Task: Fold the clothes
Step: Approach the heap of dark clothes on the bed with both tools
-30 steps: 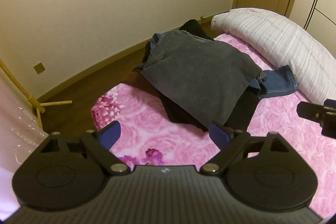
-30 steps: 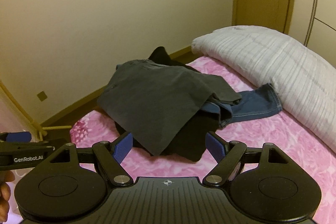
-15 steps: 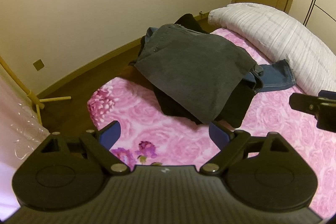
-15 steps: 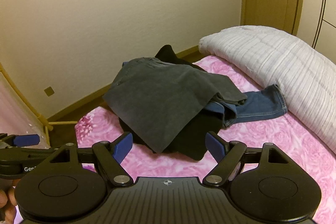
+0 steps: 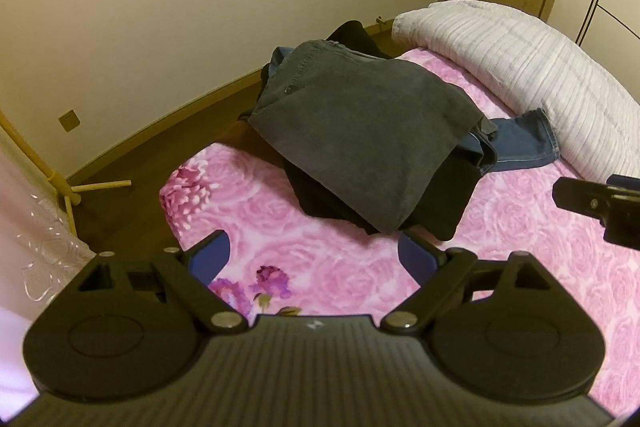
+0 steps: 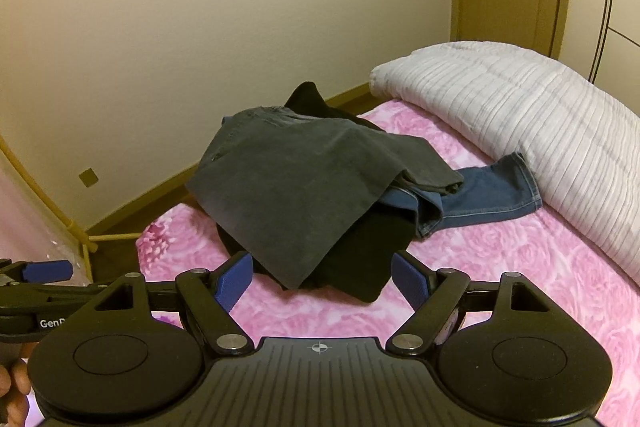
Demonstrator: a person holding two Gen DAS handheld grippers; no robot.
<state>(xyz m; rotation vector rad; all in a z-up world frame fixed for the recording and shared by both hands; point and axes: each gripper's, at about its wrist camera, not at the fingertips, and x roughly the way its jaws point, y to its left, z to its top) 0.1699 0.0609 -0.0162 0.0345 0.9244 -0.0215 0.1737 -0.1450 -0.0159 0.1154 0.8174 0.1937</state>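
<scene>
A heap of clothes sits on the bed (image 5: 520, 235), close to its far-left edge where the pink rose-printed blanket drops toward the wooden floor (image 5: 132, 163). Topmost is a pair of dark grey trousers (image 5: 360, 131), a matte, faintly napped denim folded into a broad slab, its waistband turned to the wall. Beneath it lies a smooth black garment (image 6: 360, 259), whose rounded lower corner pokes out toward the near edge, and another black fold rises behind the heap. A pair of blue jeans (image 6: 488, 195) with pale stitched hems is pinned under the grey trousers, one leg stretching flat toward the right edge until it touches a long, puffy white quilt (image 6: 520, 107) ribbed with fine stripes. The left claw (image 5: 316, 259) hangs above the bare blanket just short of the heap, its blue-padded fingers spread wide with nothing between them. The right claw (image 6: 320, 279) is likewise spread and empty, its ridged blue pads (image 6: 234, 281) flanking the heap's near corner without touching the cloth.
</scene>
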